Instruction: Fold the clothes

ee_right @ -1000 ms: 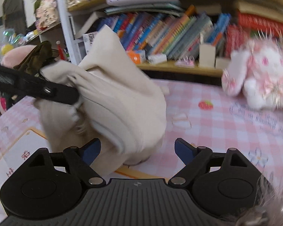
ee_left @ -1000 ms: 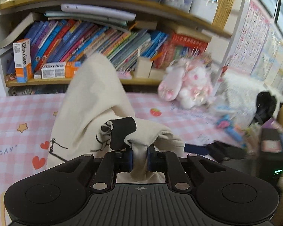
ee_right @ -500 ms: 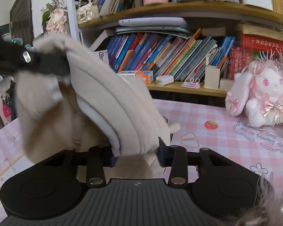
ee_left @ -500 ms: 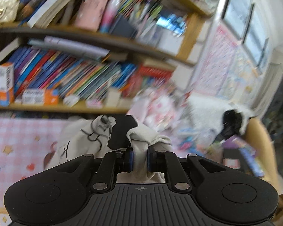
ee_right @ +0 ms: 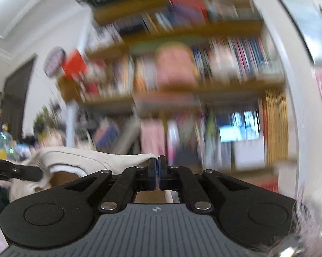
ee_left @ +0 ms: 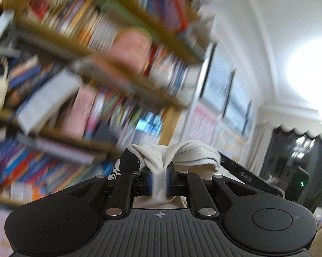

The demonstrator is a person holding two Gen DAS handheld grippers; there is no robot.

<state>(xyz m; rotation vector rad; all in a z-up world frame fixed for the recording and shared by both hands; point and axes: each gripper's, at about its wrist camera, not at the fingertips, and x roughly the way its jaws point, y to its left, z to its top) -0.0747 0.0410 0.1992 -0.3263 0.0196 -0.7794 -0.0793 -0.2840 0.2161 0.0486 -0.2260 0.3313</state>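
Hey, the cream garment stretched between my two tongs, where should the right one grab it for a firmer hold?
The right tongs seem to pinch only the thin tip of the cream garment. Probably better: the thicker seamed band just left of that tip, approached edge-on from the near side. It runs flat towards the left tongs, so the pads can close on both faces.
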